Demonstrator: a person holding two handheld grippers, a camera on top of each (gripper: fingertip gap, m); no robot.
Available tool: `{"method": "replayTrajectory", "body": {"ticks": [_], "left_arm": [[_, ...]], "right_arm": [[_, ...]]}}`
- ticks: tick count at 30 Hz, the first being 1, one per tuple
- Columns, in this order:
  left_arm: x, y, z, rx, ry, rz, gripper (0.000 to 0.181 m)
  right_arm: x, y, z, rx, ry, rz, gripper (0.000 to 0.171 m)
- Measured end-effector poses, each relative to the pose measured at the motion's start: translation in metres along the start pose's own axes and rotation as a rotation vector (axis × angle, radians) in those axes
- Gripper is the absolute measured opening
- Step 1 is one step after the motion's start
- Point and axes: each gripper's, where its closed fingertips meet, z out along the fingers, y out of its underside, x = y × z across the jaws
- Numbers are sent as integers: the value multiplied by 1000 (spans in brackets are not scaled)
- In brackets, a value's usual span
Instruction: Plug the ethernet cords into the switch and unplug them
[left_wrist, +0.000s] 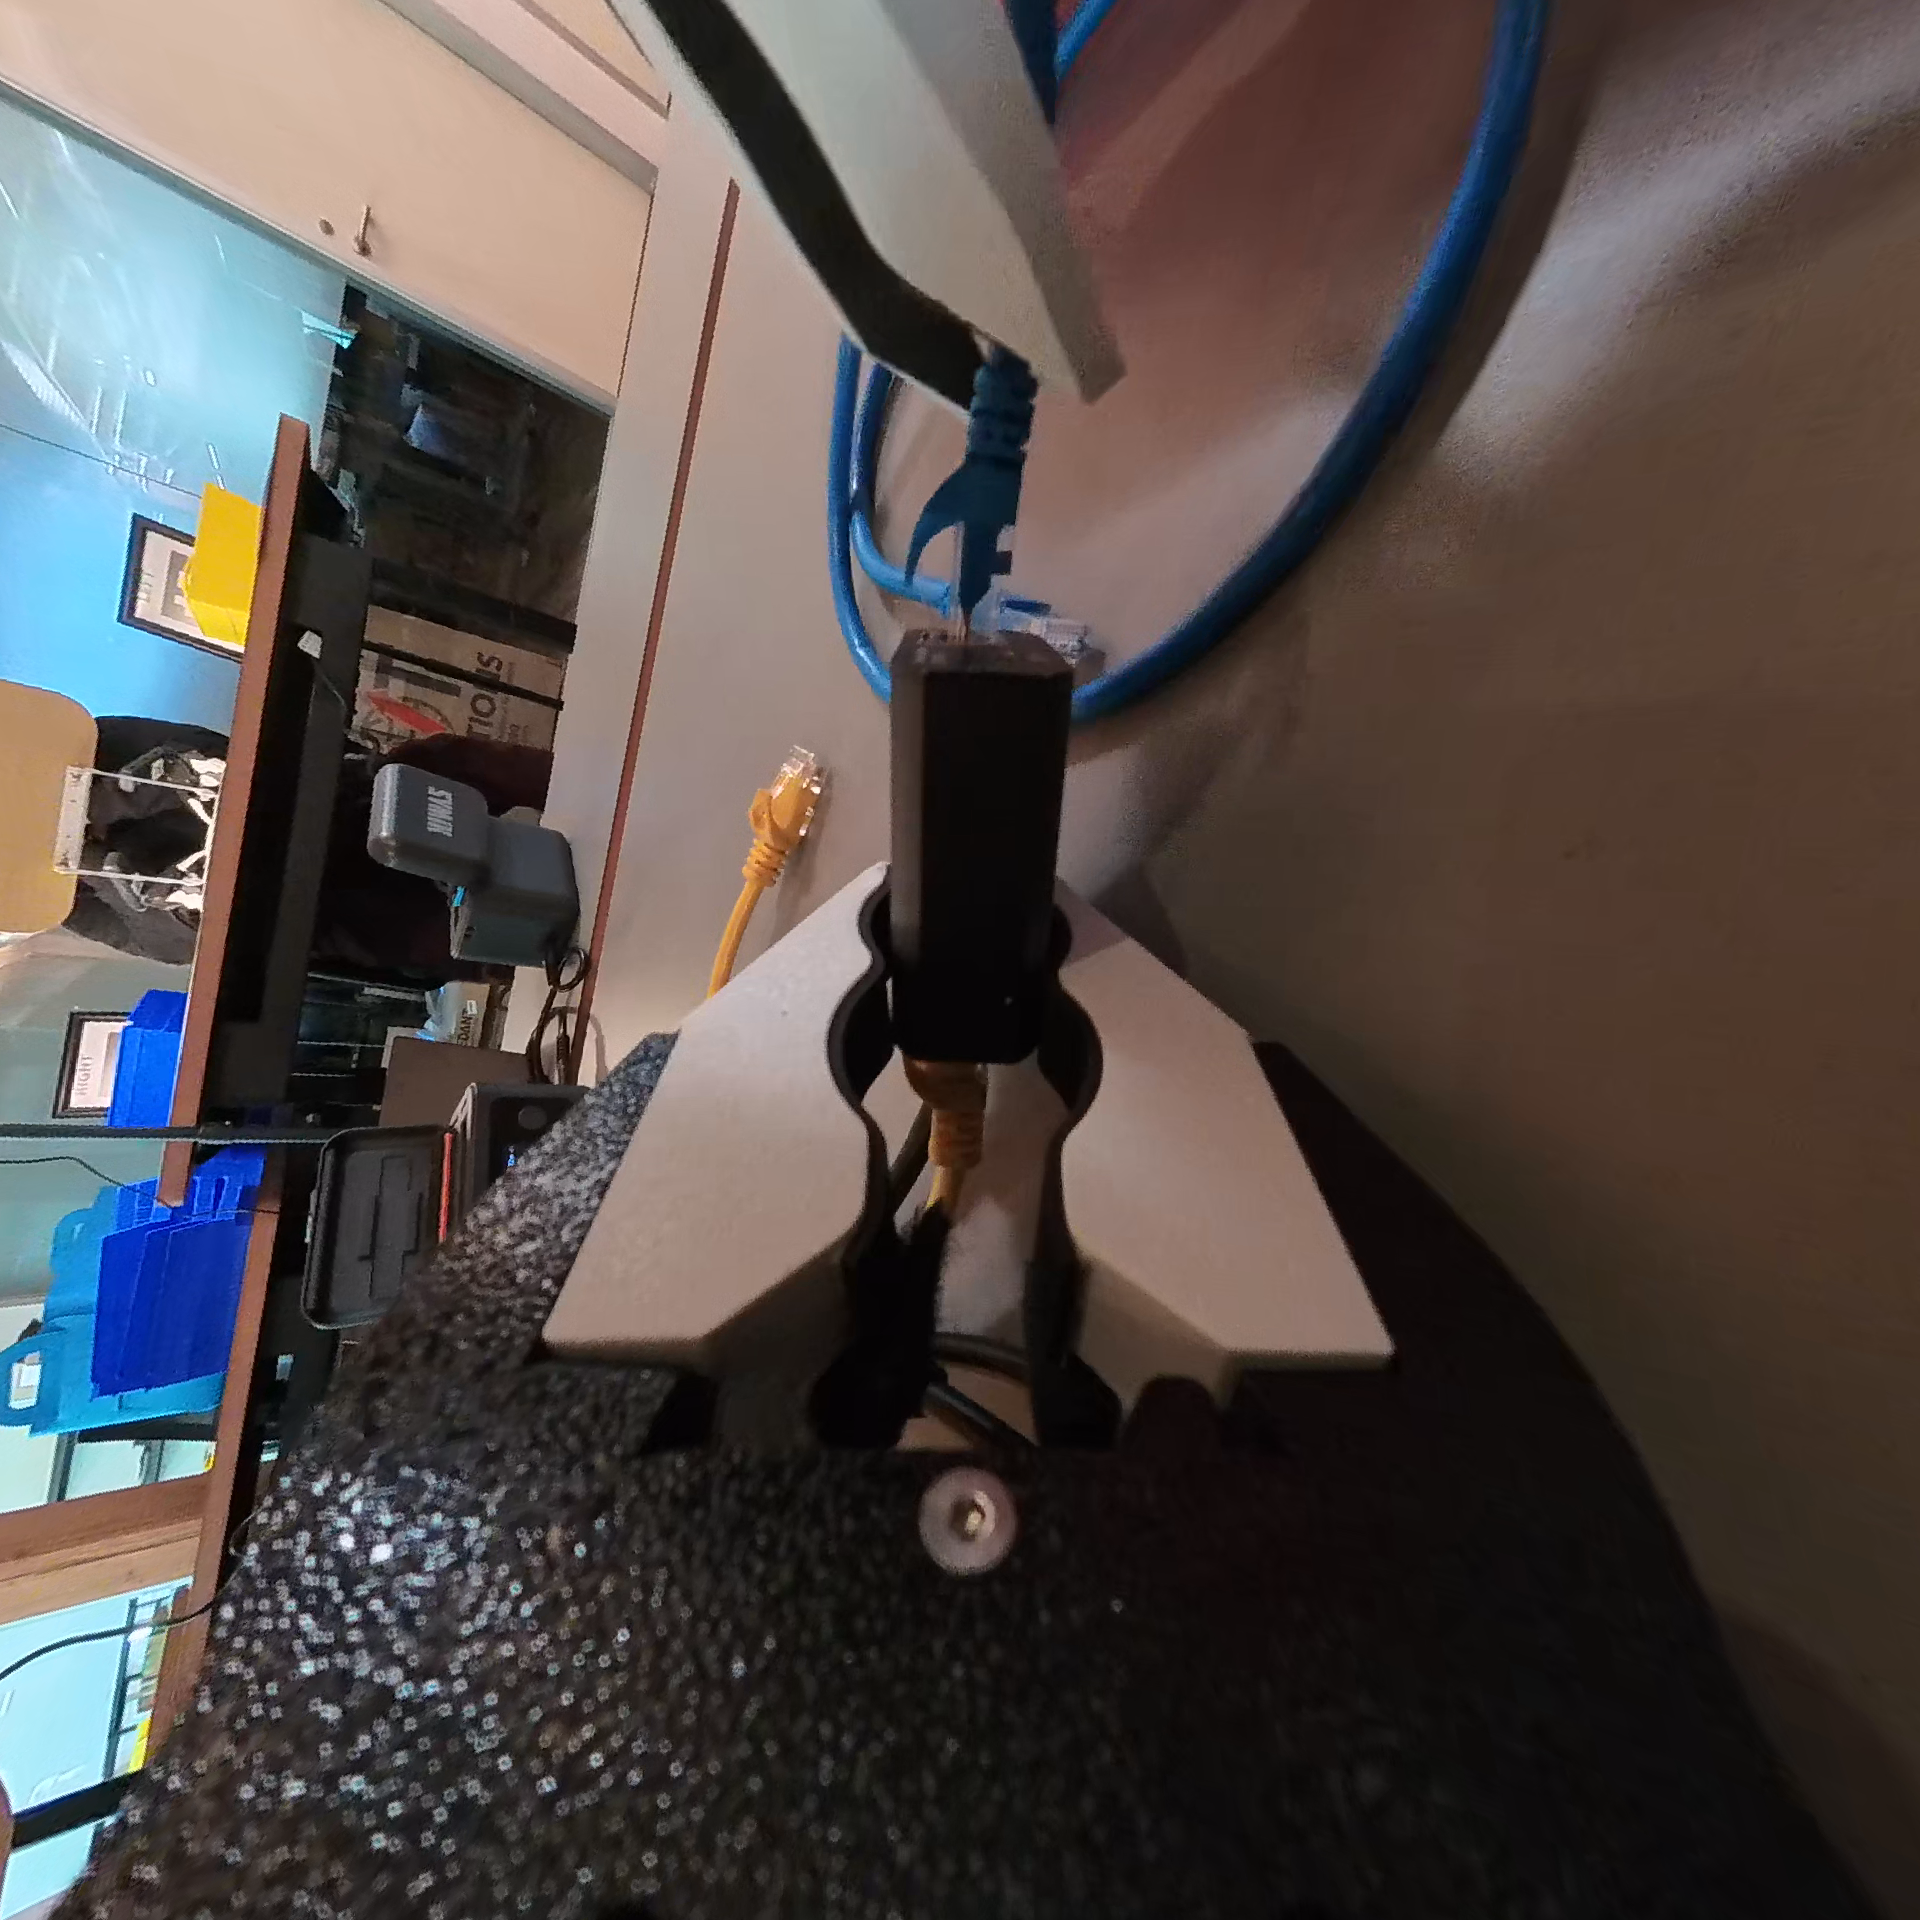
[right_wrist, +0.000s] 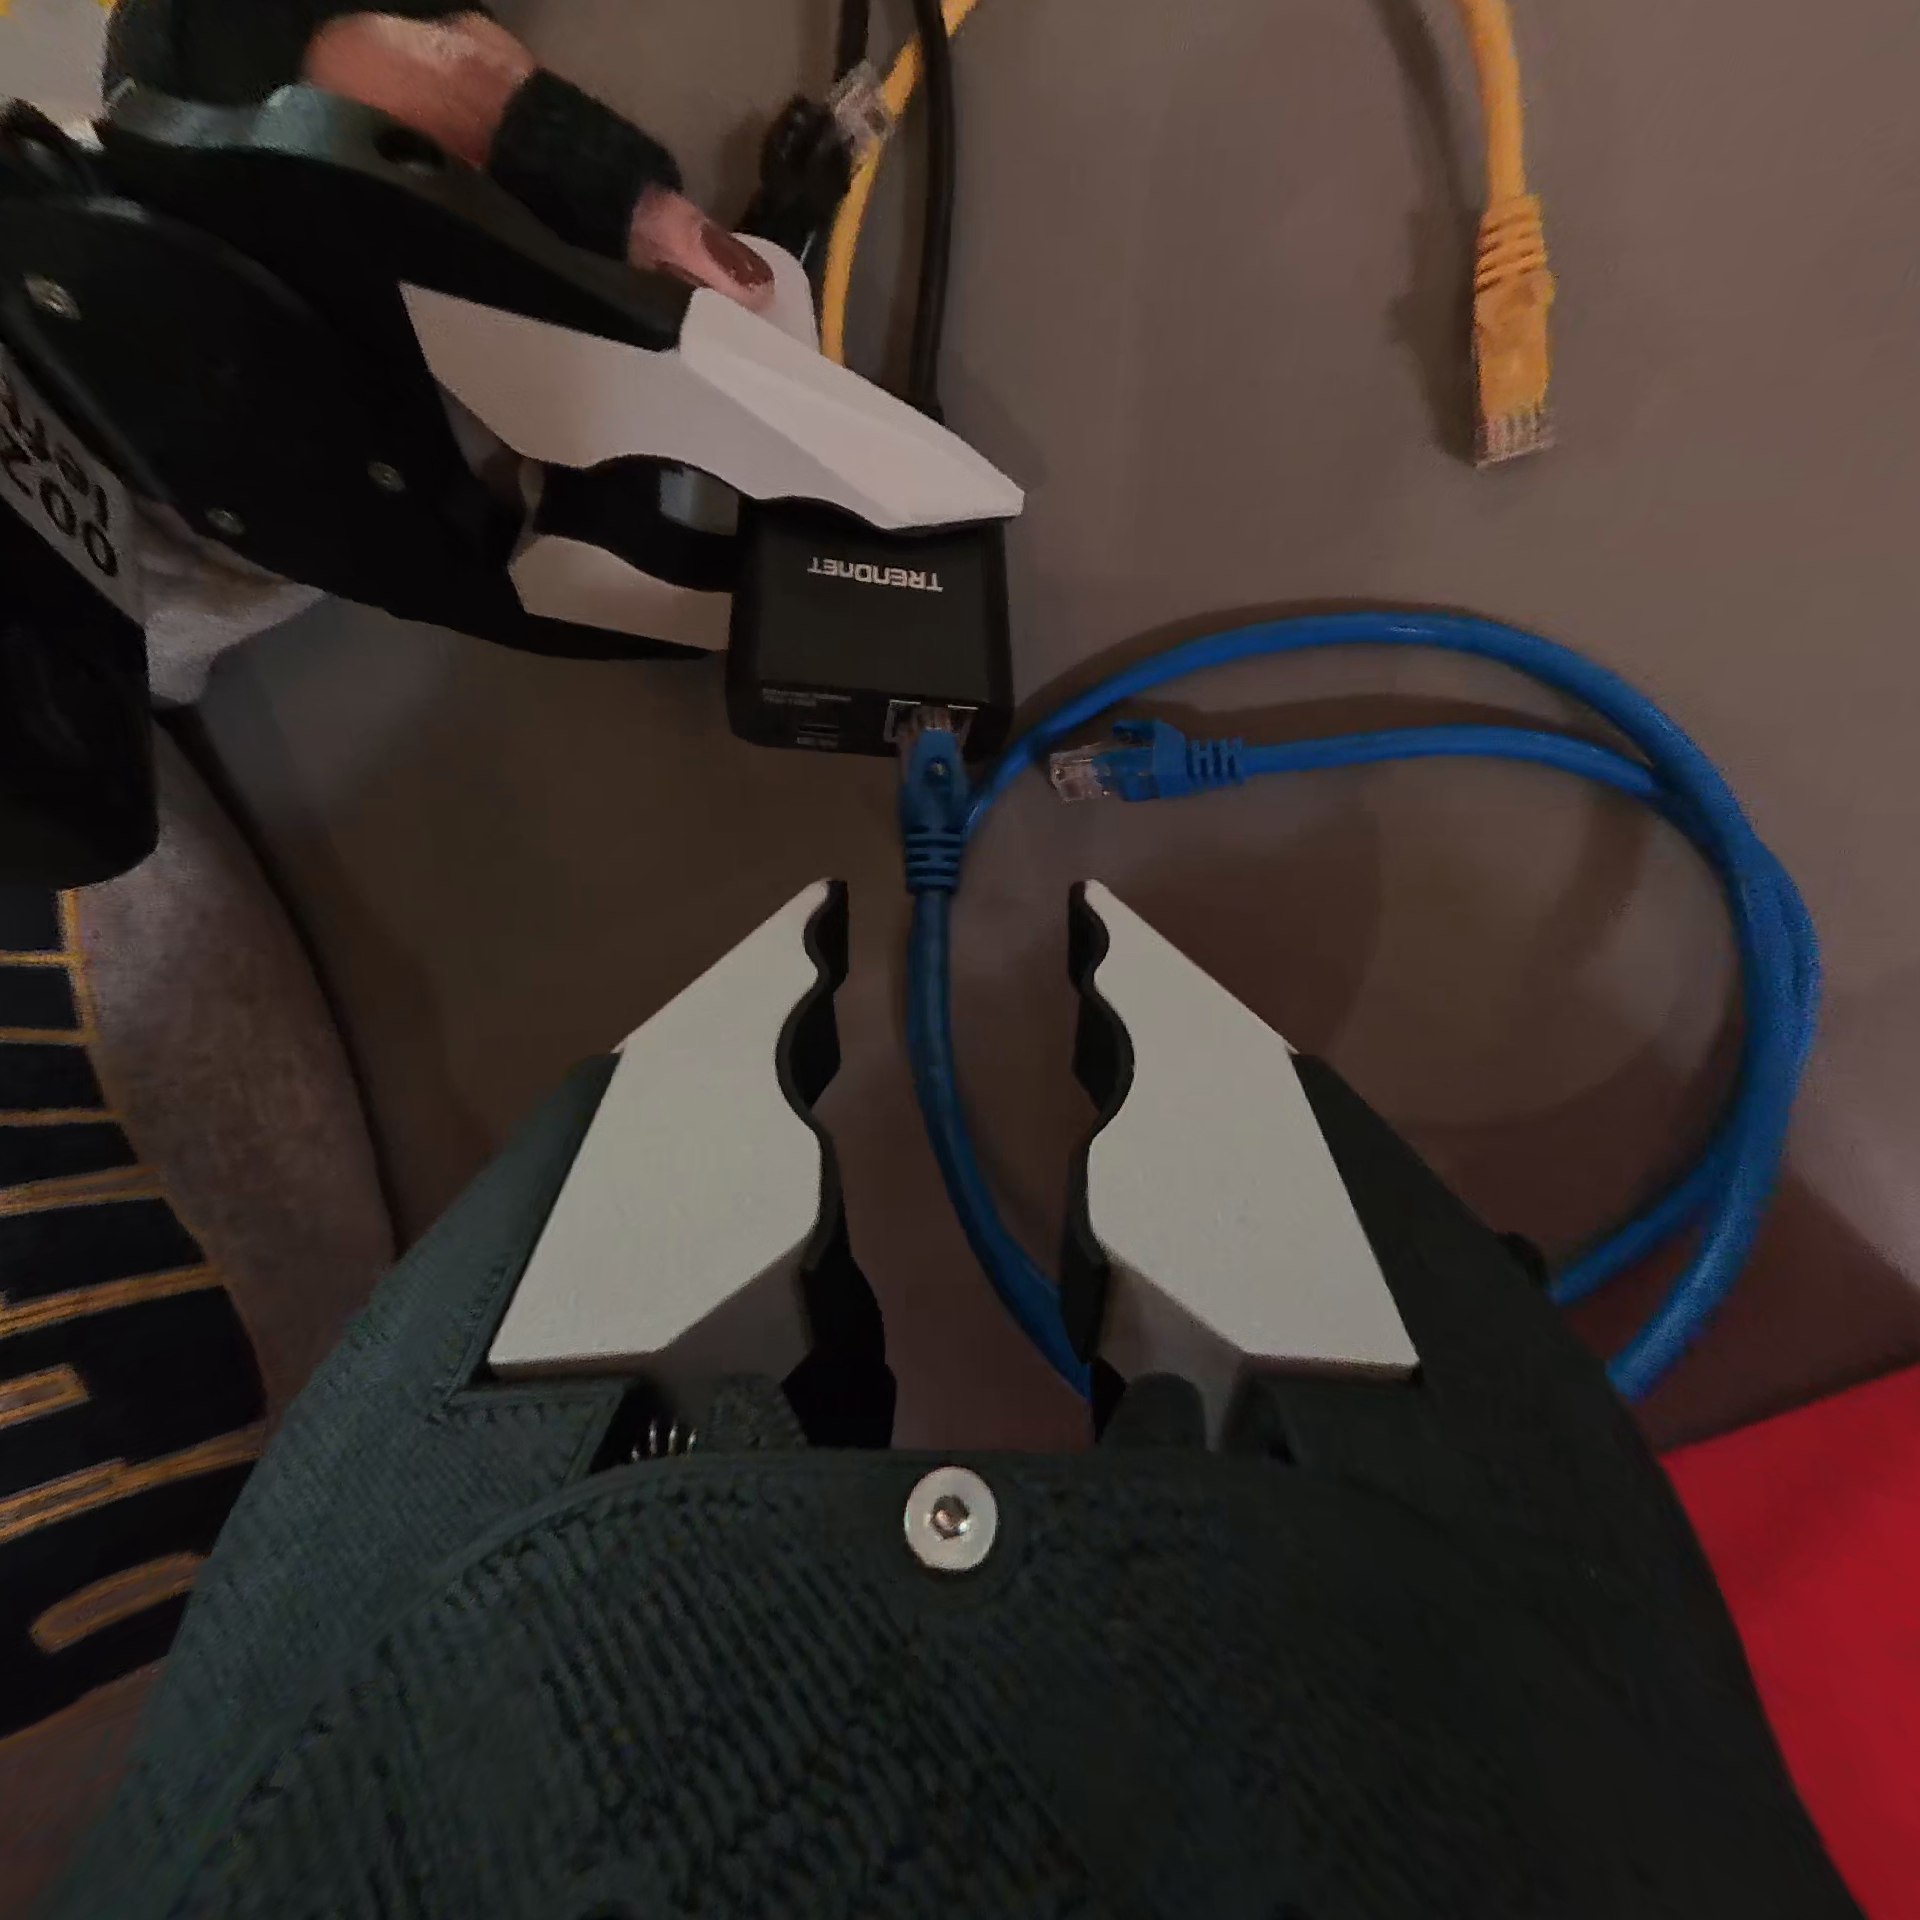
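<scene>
— Nearest us, the right gripper with its pale wedge-shaped fingers is spread apart, holding nothing; the blue ethernet cord runs up through the gap between them.

— And that cord's blue-booted plug?

— At a port on the front of the small black box-shaped switch. Seated or only nosed in, I can't tell. Its other clear-tipped blue plug lies loose on the grey table, just beside the switch.

— Who's holding the switch?

— The left gripper, pinched tight on its body, lifted a little off the surface, I'd say.

— So which step?

— I'd judge blue is either just in or about to come out. Next the right gripper must close on the boot, press the latch if unplugging, and move straight along the port.

— What does each view give?

— The left wrist view alone shows a yellow cord entering the switch's back, between the fingers. The right wrist view alone shows the port face, and a loose yellow plug well apart, top right.
</scene>
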Motion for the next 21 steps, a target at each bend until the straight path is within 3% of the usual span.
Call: {"method": "replayTrajectory", "body": {"ticks": [5,21], "left_arm": [[1,4,0,3,1,3,22],[9,4,-7,-13,17,-19,20]], "right_arm": [[-6,-4,6,12,-26,-13,10],[-6,-10,7,33,-30,-28,8]]}}
